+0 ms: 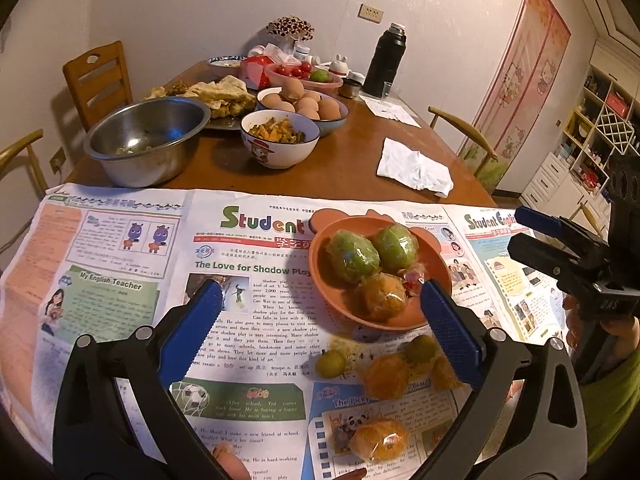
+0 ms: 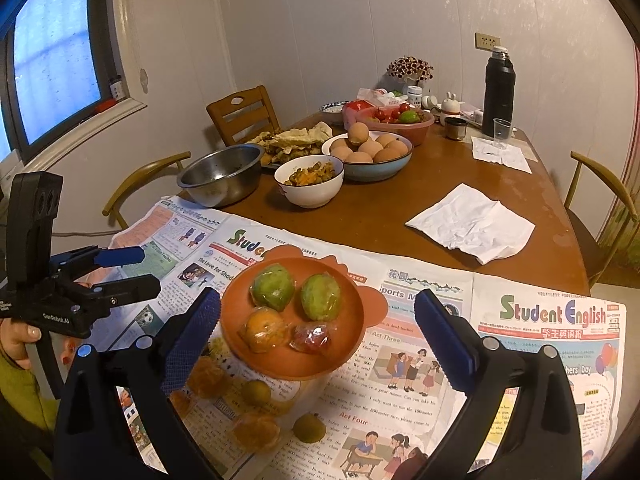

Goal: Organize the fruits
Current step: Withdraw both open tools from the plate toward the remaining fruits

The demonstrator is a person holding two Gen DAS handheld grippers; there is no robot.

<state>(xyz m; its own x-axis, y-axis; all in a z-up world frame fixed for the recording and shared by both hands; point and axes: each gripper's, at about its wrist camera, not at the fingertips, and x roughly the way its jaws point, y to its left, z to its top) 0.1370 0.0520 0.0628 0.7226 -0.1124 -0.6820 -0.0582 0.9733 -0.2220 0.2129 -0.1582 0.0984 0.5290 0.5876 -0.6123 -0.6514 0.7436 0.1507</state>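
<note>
Hovering over the newspaper [image 1: 248, 320], both tongs stand empty with their blue fingers spread wide: the left gripper [image 1: 320, 320] frames the near side of the orange plate [image 1: 434, 264], and the right gripper [image 2: 316, 328] looks straight down onto that plate. The plate, my landmark, already carries 2 green wrapped fruits [image 2: 273, 286], 1 wrapped orange [image 2: 262, 330] and 1 small red wrapped piece [image 2: 312, 338].

Just in front of the plate, toward the person, loose fruit lies on the paper: a small green fruit [image 1: 330, 364], a wrapped orange [image 1: 385, 376] beside it, and another wrapped orange [image 1: 380, 440] nearer still. The step in hand looks like picking the next loose fruit and moving it to the plate.

To do that well, I would take 1 fruit at a time, setting the fingers on either side of its widest part and closing gently, since the plastic wrap looks slippery and the fruit soft. The plate's open space is on its near-right edge, so the next fruit should land there rather than on top of the others, which could roll.

Several things are hard to read. In the left view, the right-hand finger covers part of a second small green fruit and something orange behind it. In the right view, the left-hand finger hides part of the fruit cluster, so the loose count stays uncertain. What the red piece is, I cannot tell.
</note>
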